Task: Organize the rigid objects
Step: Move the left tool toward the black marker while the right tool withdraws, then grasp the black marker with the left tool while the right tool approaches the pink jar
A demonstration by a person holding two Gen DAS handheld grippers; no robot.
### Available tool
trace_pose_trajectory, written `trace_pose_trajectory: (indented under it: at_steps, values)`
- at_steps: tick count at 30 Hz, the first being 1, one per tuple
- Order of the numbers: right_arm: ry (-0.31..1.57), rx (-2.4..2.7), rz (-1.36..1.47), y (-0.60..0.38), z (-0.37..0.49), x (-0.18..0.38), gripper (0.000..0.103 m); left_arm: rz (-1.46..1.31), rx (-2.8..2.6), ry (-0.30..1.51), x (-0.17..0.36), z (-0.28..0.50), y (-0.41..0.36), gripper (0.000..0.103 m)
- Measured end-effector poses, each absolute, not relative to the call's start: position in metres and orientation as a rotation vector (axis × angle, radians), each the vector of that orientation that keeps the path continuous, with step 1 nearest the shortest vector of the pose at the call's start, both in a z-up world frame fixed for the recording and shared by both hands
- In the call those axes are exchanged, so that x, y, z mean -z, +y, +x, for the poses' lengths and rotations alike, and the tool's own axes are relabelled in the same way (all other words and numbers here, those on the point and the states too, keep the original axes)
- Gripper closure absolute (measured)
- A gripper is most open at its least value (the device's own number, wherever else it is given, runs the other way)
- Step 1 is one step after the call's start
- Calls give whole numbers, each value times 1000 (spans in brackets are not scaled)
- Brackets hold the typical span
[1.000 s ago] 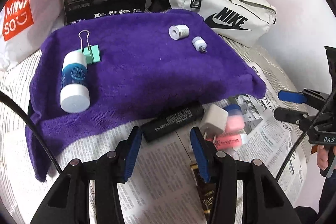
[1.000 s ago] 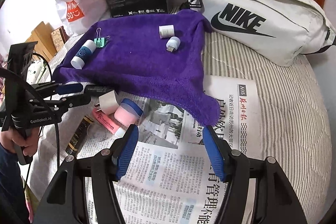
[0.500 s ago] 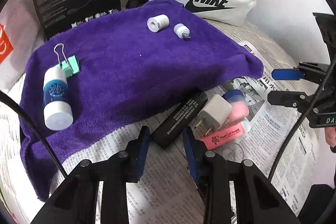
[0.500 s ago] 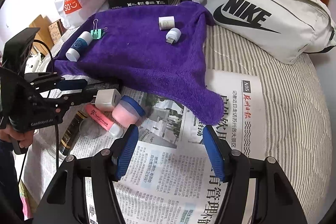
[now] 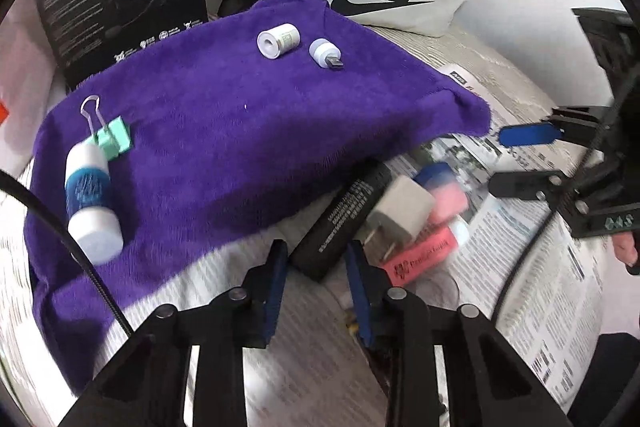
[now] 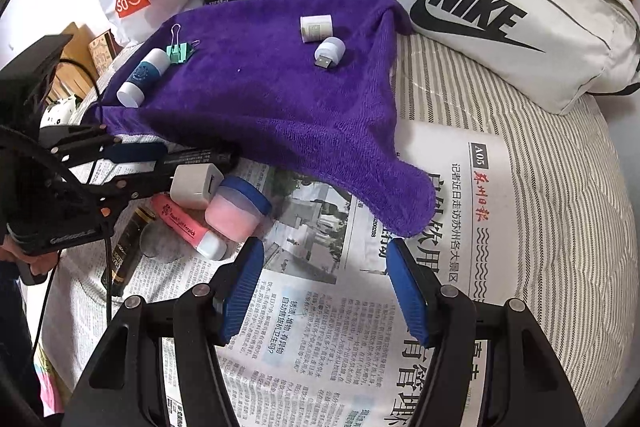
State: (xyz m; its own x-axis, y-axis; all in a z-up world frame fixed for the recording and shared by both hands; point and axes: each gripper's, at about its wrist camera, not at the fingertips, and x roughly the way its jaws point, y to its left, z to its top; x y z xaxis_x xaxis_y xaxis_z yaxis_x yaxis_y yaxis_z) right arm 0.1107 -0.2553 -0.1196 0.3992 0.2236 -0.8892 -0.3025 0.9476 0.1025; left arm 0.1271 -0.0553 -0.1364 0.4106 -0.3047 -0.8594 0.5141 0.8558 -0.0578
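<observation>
black and cylindrical, the tube lay on the newspaper just below the purple towel, beside the white charger. a second earlier the left claw had stood wide; now its jaws were closing around the tube's near end, not clearly pinching yet. the right claw hung spread, empty. judged: pickup imminent.

Black tube: far end tucked under purple towel. Pink marker and charger motion-blurred. Newspaper print unreadable.
</observation>
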Motion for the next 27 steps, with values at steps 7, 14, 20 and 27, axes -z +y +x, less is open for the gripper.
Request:
trace_pose_trajectory:
  at_steps: [7,14,20,27]
  values:
    - [1110,-344,-82,-252,110,119,40,243,535,991,132,118,-49,77]
    - [1118,-343,-87,-254,106,120,40,355,556,993,134,128,-72,70]
    - [1121,-336,-85,-257,107,120,40,358,586,1002,138,137,-85,66]
    - [1125,-337,-73,-257,106,122,40,303,584,1014,135,131,-78,78]
